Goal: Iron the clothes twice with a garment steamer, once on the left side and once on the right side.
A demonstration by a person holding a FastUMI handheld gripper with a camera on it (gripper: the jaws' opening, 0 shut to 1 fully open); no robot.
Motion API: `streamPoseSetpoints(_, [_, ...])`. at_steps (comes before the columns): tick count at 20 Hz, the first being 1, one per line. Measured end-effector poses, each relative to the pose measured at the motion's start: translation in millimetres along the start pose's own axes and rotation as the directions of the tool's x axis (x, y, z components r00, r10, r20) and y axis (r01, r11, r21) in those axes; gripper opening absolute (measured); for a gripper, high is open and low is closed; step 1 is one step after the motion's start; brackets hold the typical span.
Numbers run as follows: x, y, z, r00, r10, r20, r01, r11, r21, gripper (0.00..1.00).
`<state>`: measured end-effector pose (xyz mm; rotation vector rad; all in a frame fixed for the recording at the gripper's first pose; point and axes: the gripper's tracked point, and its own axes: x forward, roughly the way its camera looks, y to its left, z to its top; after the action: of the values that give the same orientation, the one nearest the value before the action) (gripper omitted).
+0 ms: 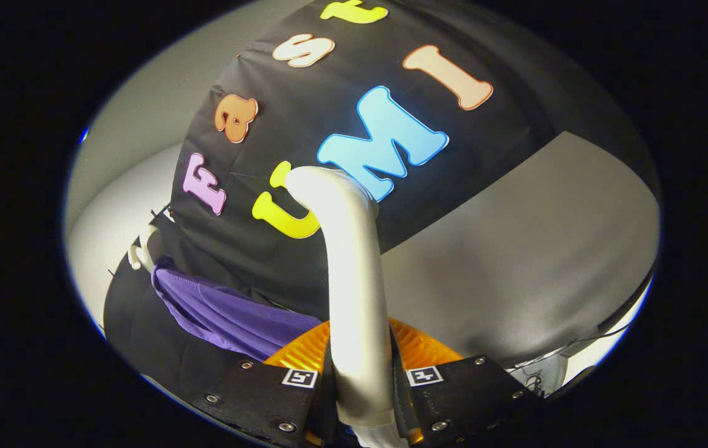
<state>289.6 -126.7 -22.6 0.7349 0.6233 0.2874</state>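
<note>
Black cloth wall (304, 124) ahead, grey panel (516, 249) beside it. Gripper (360, 379) closed tight on white steamer handle (354, 280), both fingers pressing its sides. Handle runs up from between fingers, curves over at top toward wall. Purple garment (223, 311) hangs on white hanger (145, 249) against wall, beyond fingers, apart from steamer. Thin cable (572, 345) trails near grey panel.

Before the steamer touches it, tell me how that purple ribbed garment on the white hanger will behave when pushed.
The purple ribbed garment sags in soft folds from the white hanger, so it is probably floppy and light. It will likely swing away rather than resist. The gripper is shut on the smooth silver-white steamer handle.
</note>
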Motion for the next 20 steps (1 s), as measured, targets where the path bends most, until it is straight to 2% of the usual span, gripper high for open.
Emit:
streamPoseSetpoints(5, [-57.6,53.8,-51.6,0.993,-0.039,0.114,0.052,0.992,-0.116,0.37])
streamPoseSetpoints(7, [-79.2,77.4,-68.1,0.98,-0.039,0.194,0.069,0.986,-0.151,0.37])
streamPoseSetpoints(10, [-102.3,102.1,-92.7,0.952,-0.07,0.297,0.14,0.965,-0.223,0.37])
streamPoseSetpoints(14, [-109.0,142.6,-122.4,0.935,-0.055,0.35,0.172,0.934,-0.313,0.37])
streamPoseSetpoints(20, [-103.8,189.1,-141.4,0.914,0.007,0.407,0.2,0.863,-0.464,0.37])
